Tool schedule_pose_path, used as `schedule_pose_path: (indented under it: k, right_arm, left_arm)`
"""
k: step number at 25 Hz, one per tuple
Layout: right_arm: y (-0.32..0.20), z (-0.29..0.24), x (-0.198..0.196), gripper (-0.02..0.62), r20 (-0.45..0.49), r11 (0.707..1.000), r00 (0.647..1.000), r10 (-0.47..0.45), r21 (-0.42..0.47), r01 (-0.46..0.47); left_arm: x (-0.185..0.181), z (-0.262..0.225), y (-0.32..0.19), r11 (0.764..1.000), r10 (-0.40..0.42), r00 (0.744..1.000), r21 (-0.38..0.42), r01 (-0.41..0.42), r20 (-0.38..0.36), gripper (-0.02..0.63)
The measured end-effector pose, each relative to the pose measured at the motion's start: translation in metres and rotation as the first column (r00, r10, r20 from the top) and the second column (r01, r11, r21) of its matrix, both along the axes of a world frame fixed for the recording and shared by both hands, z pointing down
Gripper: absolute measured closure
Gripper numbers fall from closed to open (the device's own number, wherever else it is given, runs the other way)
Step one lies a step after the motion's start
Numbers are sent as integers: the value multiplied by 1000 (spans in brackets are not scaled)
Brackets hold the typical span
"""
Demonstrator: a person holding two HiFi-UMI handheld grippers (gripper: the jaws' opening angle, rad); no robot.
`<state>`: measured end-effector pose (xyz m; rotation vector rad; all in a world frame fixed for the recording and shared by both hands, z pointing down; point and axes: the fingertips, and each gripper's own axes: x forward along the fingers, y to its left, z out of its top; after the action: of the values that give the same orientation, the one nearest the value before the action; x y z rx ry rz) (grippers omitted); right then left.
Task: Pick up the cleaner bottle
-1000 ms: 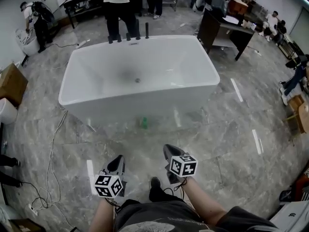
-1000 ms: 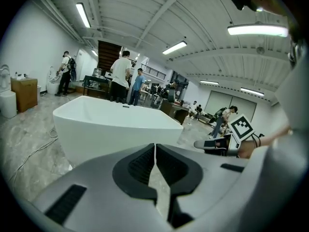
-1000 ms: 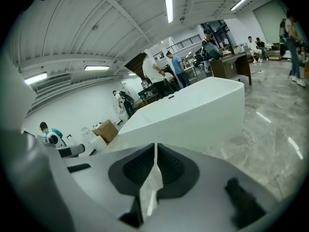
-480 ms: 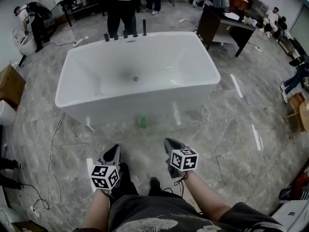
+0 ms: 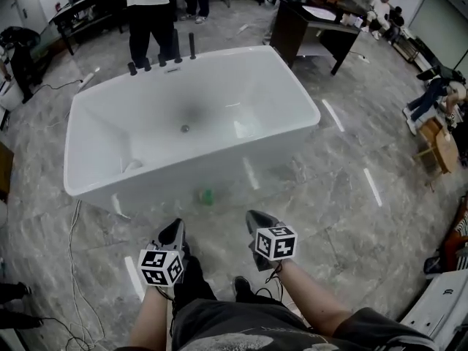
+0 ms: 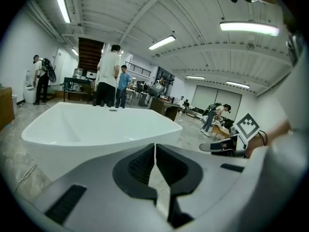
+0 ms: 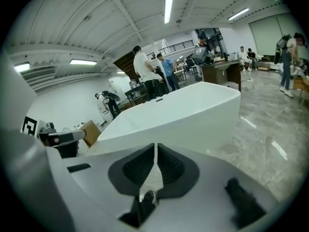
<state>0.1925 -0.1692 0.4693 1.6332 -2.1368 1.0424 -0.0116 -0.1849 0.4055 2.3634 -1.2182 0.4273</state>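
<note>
The left gripper and the right gripper are held side by side, low in front of the person, both pointing ahead and a little down. In its own view the left gripper has its jaws closed together, with nothing between them. The right gripper is the same: jaws together and empty.

Ahead of both tools stands a white tub, with its long side facing them. The bottle is a small green thing on the floor, ahead of the two grippers and about midway between them, just at the foot of the tub wall. It is too small to see its shape. It is apart from both tools. Beyond the tub's far rim are dark taps, and people stand there.
</note>
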Motion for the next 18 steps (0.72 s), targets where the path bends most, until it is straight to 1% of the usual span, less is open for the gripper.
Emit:
schedule_pose_path:
  k: [4, 7, 10, 15, 17, 18]
  right_arm:
    - [-23, 21, -20, 563, -47, 996, 996, 81, -37, -82]
    - [-43, 47, -37, 563, -60, 986, 987, 150, -67, -154]
    - [-69, 76, -56, 563, -101, 977, 977, 188, -82, -196]
    - [-94, 124, -76, 561, -162, 965, 961, 223, -103, -241]
    - [-98, 147, -83, 545, -163, 961, 961, 224, -128, -246]
    - [-100, 158, -86, 518, -160, 960, 962, 222, -138, -244]
  left_arm:
    - [-21, 25, -41, 995, 79, 997, -60, -79, -11, 586]
    - [-37, 51, -71, 985, 155, 988, -81, -153, 20, 586]
    - [-51, 79, -102, 972, 219, 975, -100, -214, 40, 586]
    - [-73, 136, -131, 956, 247, 968, -171, -238, 35, 586]
    - [-78, 161, -136, 949, 259, 965, -194, -248, 33, 586]
    - [-78, 173, -138, 946, 265, 964, -200, -254, 32, 586]
